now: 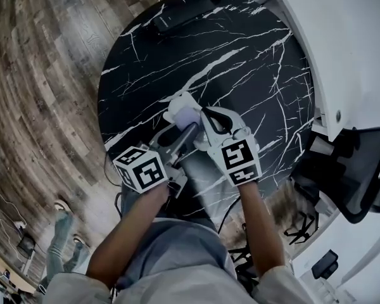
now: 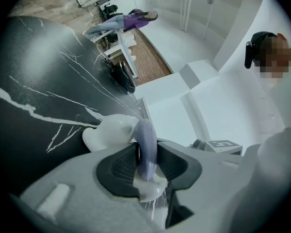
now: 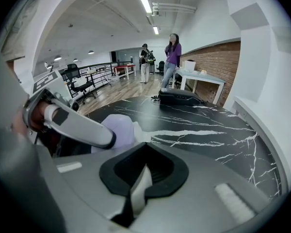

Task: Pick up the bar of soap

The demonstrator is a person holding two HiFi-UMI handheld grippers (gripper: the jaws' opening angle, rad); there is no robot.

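Observation:
The lavender bar of soap (image 1: pixel 187 114) stands on edge over a white soap dish (image 1: pixel 175 106) on the round black marble table (image 1: pixel 240 56). My left gripper (image 1: pixel 189 132) reaches it from the near left. In the left gripper view its black pads press both faces of the bar (image 2: pixel 146 144), so my left gripper (image 2: pixel 146 165) is shut on it, with the dish (image 2: pixel 109 132) just beyond. My right gripper (image 1: pixel 207 116) meets the dish's right side. In the right gripper view, my right gripper (image 3: pixel 137 184) is shut on a white strip, apparently the dish's rim, with the soap (image 3: pixel 117 130) at left.
A black desk phone (image 1: pixel 183 14) sits at the table's far edge (image 3: pixel 179 97). A white curved wall (image 1: pixel 348 43) borders the table on the right, with a black office chair (image 1: pixel 358 170) beside it. Two people (image 3: pixel 172 57) stand far off on the wooden floor.

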